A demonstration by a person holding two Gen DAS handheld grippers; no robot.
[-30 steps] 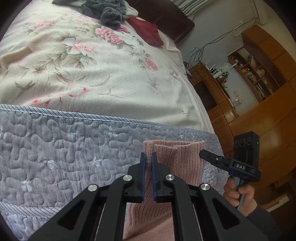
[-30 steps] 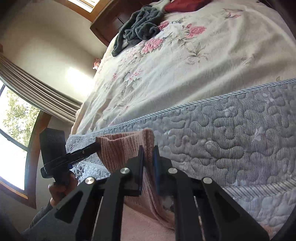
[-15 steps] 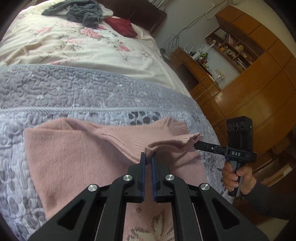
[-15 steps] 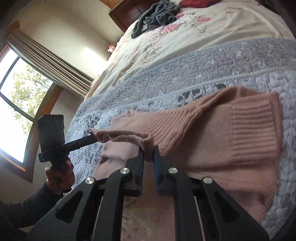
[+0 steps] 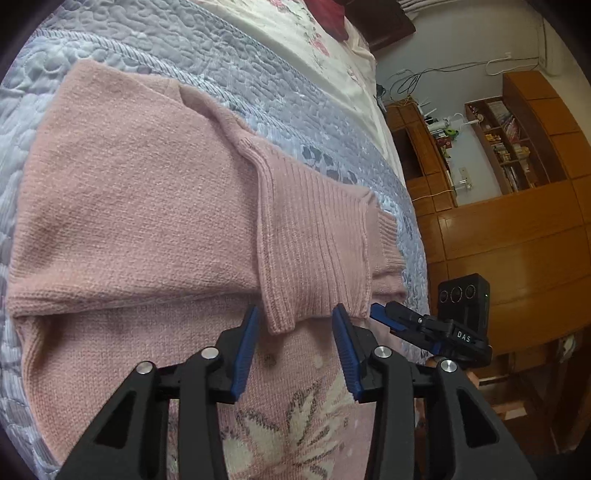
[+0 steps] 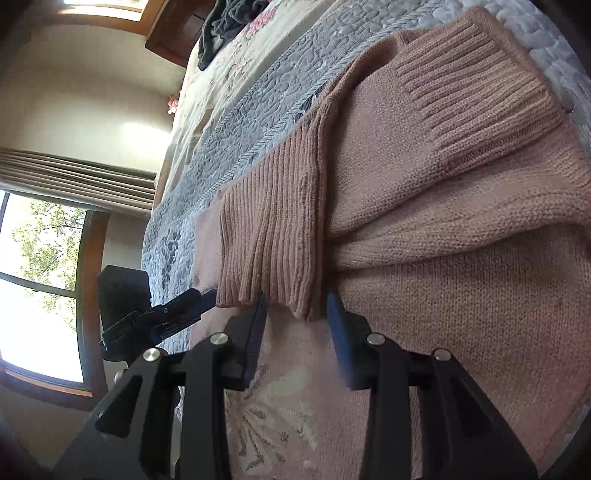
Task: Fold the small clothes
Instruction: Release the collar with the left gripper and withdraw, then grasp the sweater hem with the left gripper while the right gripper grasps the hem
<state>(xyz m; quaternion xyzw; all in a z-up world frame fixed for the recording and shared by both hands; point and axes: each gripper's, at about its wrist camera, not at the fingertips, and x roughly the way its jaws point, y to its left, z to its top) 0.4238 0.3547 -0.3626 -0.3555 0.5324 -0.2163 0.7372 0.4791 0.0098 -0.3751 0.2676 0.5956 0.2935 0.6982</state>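
Note:
A pink knitted sweater (image 5: 140,192) (image 6: 461,266) with a white flower pattern lies on the grey quilted blanket (image 5: 288,96) at the bed's edge. Its ribbed collar (image 5: 317,236) (image 6: 273,236) is folded down over the body. My left gripper (image 5: 297,345) hangs open just over the collar's lower edge, with nothing between its blue pads. My right gripper (image 6: 297,334) is open too, straddling the same edge from the other side. In the left wrist view the right gripper's tip (image 5: 391,319) sits beside the collar. A ribbed cuff (image 6: 476,92) lies folded across the body.
Farther up the bed are a floral sheet (image 5: 295,22), a red cloth (image 5: 332,9) and a dark grey garment (image 6: 229,22). Wooden shelves and cabinets (image 5: 517,155) stand beyond the bed's right side. A curtained window (image 6: 40,266) is on the left side.
Both grippers carried the collar forward, laid it down onto the sweater's body and opened, letting it go. The sweater, which hung over the mattress side a second ago, now lies folded on the blanket.

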